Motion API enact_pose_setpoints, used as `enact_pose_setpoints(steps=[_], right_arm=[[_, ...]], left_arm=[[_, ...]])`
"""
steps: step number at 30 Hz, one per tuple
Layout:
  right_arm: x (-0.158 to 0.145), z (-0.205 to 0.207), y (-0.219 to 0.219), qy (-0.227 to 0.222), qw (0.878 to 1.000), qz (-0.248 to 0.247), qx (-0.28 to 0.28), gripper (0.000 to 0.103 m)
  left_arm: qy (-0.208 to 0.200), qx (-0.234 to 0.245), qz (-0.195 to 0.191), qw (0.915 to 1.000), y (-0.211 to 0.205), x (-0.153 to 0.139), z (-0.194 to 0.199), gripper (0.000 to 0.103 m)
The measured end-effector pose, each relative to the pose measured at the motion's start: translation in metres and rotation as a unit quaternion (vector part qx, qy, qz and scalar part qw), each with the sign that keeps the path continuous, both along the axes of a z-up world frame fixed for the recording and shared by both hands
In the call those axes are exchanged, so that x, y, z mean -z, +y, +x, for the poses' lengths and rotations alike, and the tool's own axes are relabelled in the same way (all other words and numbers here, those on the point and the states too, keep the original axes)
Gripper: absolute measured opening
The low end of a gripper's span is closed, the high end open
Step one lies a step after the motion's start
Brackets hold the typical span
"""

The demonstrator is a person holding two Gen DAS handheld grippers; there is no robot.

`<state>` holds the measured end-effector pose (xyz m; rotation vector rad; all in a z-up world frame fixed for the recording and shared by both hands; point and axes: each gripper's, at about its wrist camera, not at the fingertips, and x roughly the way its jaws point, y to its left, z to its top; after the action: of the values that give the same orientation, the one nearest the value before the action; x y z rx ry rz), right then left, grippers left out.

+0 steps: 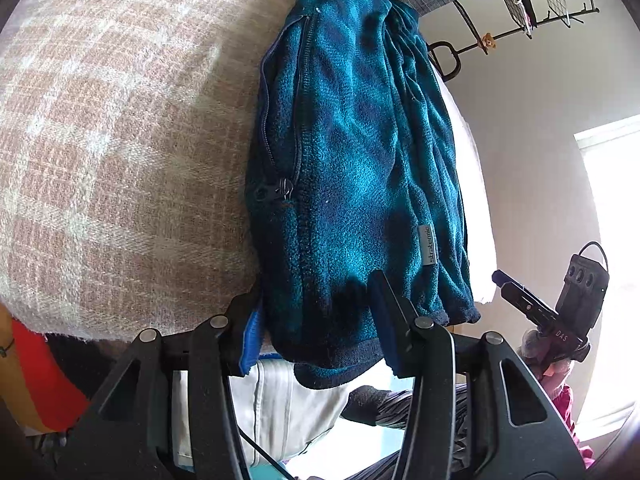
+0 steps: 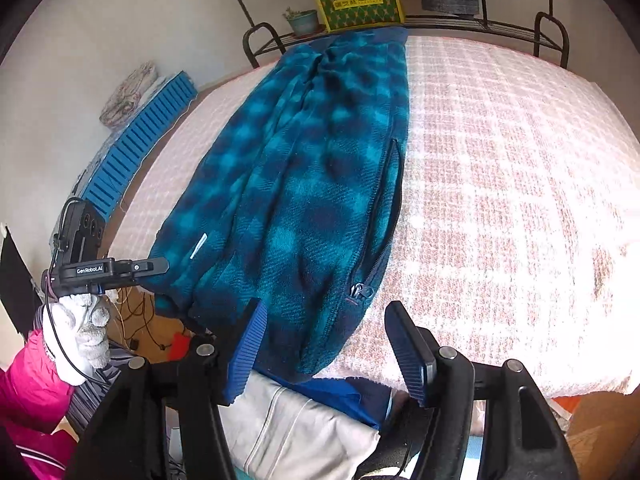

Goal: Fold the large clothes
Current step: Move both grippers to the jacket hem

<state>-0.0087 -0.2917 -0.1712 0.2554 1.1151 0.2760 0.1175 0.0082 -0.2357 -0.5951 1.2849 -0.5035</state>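
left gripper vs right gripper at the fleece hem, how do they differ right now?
1. The left gripper straddles the hem of the teal plaid fleece jacket; the right gripper has the hem corner between its fingers with a visible gap on one side.
2. The left gripper stands narrower; the right gripper is spread wider.

Shared: both are black with blue finger pads, at the jacket's near edge on the pink checked blanket.

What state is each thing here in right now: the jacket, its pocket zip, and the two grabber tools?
Fleece jacket: folded lengthwise into a long strip, lying flat on the blanket, hem at the near edge.
Pocket zip: closed, pull at the hem end.
Left gripper: open, fingers either side of the hem, not pinching.
Right gripper: open, hem corner between the fingers, not gripped.
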Motion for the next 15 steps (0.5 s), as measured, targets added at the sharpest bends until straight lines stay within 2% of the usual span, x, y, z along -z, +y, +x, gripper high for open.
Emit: enact_pose_setpoints(steps=[5, 7, 10, 12, 13, 15], right_arm=[[0.043, 0.012, -0.001, 0.064, 0.996, 0.061, 0.004, 0.065], [0.055, 0.015, 0.002, 0.073, 0.994, 0.083, 0.001, 0.065], [0.057, 0.017, 0.001, 0.063, 0.991, 0.116, 0.001, 0.064], [0.063, 0.02, 0.004, 0.075, 0.985, 0.157, -0.007, 0.047], [0.066, 0.02, 0.005, 0.08, 0.984, 0.158, -0.009, 0.045], [0.065, 0.02, 0.007, 0.074, 0.986, 0.151, -0.015, 0.031]], left_arm=[[-0.001, -0.002, -0.011, 0.9999, -0.001, 0.0, -0.002, 0.047], [-0.005, 0.0, -0.008, 1.0, -0.003, 0.001, -0.003, 0.047], [-0.009, 0.007, 0.0, 0.9999, -0.006, -0.001, -0.004, 0.047], [-0.012, 0.013, 0.005, 0.9998, -0.009, -0.002, -0.002, 0.047], [-0.013, 0.017, 0.009, 0.9997, -0.011, -0.003, -0.001, 0.047], [-0.014, 0.02, 0.01, 0.9996, -0.012, -0.005, 0.0, 0.046]])
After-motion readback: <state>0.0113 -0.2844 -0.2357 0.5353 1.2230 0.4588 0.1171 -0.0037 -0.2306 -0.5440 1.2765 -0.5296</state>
